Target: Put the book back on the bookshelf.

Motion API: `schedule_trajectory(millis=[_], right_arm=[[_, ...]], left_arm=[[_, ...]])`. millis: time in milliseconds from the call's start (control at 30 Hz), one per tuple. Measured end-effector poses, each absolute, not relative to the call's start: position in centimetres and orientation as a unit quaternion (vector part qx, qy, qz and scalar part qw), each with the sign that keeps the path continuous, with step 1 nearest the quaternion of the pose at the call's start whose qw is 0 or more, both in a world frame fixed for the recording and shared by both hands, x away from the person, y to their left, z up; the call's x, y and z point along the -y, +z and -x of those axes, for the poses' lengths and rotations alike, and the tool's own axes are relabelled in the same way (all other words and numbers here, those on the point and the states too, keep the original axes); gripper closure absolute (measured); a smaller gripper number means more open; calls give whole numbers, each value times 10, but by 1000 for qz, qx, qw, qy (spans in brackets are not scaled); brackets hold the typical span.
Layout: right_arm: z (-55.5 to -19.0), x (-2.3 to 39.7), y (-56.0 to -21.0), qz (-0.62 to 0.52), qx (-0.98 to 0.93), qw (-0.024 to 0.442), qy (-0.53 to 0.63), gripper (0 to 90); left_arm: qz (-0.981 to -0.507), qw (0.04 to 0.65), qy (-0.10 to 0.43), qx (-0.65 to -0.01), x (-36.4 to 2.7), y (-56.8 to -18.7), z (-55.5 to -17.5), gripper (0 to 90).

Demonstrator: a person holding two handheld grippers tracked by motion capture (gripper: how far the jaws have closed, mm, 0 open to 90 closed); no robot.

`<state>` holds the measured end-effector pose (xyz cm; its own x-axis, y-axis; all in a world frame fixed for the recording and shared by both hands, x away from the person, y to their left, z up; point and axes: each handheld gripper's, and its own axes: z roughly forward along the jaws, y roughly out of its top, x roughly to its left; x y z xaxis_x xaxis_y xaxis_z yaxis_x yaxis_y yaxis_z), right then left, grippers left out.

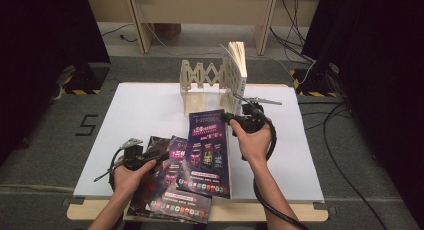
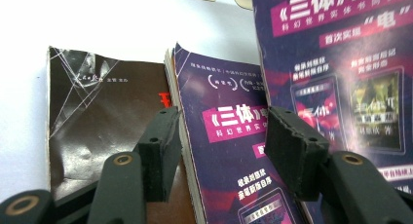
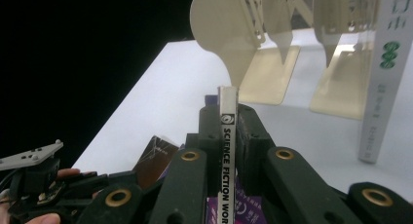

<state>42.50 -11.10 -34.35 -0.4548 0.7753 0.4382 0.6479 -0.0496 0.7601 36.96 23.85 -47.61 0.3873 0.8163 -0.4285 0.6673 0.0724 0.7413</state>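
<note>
Books, four in all. One purple book [image 1: 209, 150] is clamped at its spine by your right gripper [image 1: 231, 119], the jaws closed tight on it; in the right gripper view the white spine [image 3: 227, 151] stands upright between the pads. In the high view its far end is lifted toward the rack while its near end lies over the others.

A second purple book [image 1: 175, 187] lies flat beneath it, near the table's front edge, its near corner jutting past that edge. A dark brown book [image 2: 97, 112] lies just left of it, partly under it. A fourth, white book [image 1: 235, 72] stands upright against the right end of the rack.

Book rack, one: a cream folding rack [image 1: 200, 85] at the far middle of the white table [image 1: 140, 110] (its two bookend plates show pale in the right gripper view).

Grippers, two. Your left gripper [image 1: 157, 157] is released, its jaws apart and clasping nothing; in the left gripper view they straddle the edge of the second purple book [image 2: 229, 151] without pressing on it.

Open room: the table's left half and right strip are bare. The rack's slot left of the white book is free.
</note>
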Motion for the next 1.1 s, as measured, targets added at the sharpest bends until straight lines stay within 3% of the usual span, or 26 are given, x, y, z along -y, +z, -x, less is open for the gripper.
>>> schedule_trajectory(millis=[1100], right_arm=[[-430, 106, -309, -507, -661, 154, 532, 834]], left_arm=[[-675, 485, 80, -551, -240, -476, -370, 445]])
